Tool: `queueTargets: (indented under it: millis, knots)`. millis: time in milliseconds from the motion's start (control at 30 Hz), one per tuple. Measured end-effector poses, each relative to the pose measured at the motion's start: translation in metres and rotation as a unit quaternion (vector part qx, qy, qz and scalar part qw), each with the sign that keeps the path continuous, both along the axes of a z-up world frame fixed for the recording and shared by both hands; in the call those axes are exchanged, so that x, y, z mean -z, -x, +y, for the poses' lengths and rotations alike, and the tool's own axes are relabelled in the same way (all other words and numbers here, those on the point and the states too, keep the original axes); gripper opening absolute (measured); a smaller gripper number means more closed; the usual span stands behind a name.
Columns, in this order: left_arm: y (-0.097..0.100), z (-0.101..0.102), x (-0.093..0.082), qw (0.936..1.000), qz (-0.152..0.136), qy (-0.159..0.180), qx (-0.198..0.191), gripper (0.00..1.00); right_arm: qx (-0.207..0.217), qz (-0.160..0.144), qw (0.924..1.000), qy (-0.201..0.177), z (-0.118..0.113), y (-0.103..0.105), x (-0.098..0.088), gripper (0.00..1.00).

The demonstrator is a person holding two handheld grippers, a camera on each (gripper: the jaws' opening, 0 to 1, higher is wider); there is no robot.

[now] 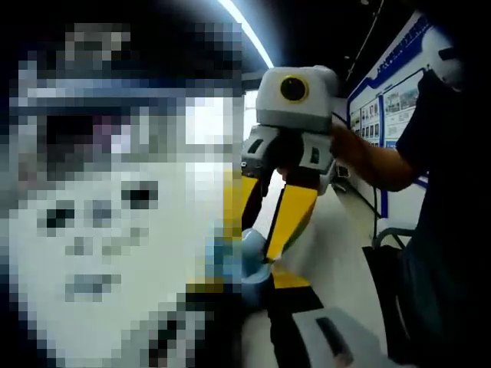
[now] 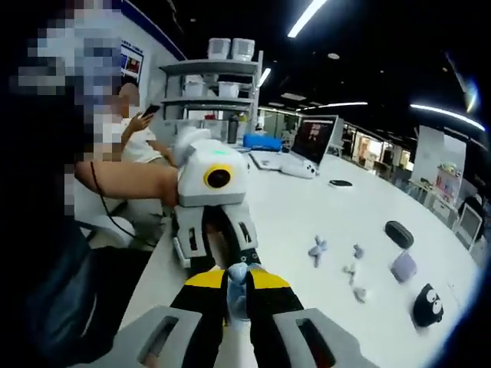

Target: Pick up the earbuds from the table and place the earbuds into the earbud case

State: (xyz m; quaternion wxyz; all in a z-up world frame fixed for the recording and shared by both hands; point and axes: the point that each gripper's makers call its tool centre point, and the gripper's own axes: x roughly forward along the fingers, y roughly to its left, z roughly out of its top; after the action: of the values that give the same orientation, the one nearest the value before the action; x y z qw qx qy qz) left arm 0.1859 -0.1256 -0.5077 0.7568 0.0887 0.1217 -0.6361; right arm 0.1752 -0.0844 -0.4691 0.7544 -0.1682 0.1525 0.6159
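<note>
A pale blue earbud case (image 2: 237, 285) is held in the air between the two grippers, which face each other. My right gripper (image 2: 236, 277) is shut on it with its yellow-tipped jaws close together. My left gripper (image 1: 245, 282) meets the case (image 1: 247, 259) from the other side, jaws against its sides; one jaw is behind mosaic. The right gripper (image 1: 265, 254) reaches in from above in the left gripper view. In the right gripper view, the left gripper (image 2: 222, 257) sits just beyond the case. Several small earbuds (image 2: 317, 249) lie loose on the white table (image 2: 299, 207).
On the table's right side are a dark oval case (image 2: 399, 234), a lilac case (image 2: 404, 267) and a black case with eyes (image 2: 428, 305). A laptop (image 2: 311, 142) stands farther back. A shelf unit (image 2: 215, 84) and a seated person (image 2: 130, 130) are at the left.
</note>
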Motion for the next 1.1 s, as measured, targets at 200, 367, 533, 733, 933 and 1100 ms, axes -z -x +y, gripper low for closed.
queueTargets:
  millis: [200,367,533,733,933,1100]
  knots:
    - [0.0,0.0,-0.001,1.0,-0.001,0.001,0.002,0.19,-0.003,0.015,0.9999,0.008,0.0,0.003,0.003,0.14]
    - [0.002,0.001,0.0,1.0,0.0,0.002,0.003,0.19,0.002,0.021,0.9998,0.002,-0.003,0.006,0.004,0.16]
    - [0.003,0.002,0.0,1.0,0.001,0.002,0.003,0.19,0.016,0.023,0.9995,-0.012,-0.012,0.009,0.0,0.16]
    - [0.003,0.002,0.0,1.0,0.001,0.001,0.003,0.19,0.062,0.059,0.9944,-0.062,-0.021,0.002,-0.018,0.15]
    - [0.003,0.002,0.0,1.0,0.001,0.001,0.004,0.19,0.102,0.071,0.9902,-0.065,-0.026,-0.017,-0.031,0.15]
    - [0.002,0.001,0.0,1.0,-0.001,0.001,0.003,0.19,0.117,0.063,0.9902,-0.042,-0.023,-0.031,-0.032,0.15]
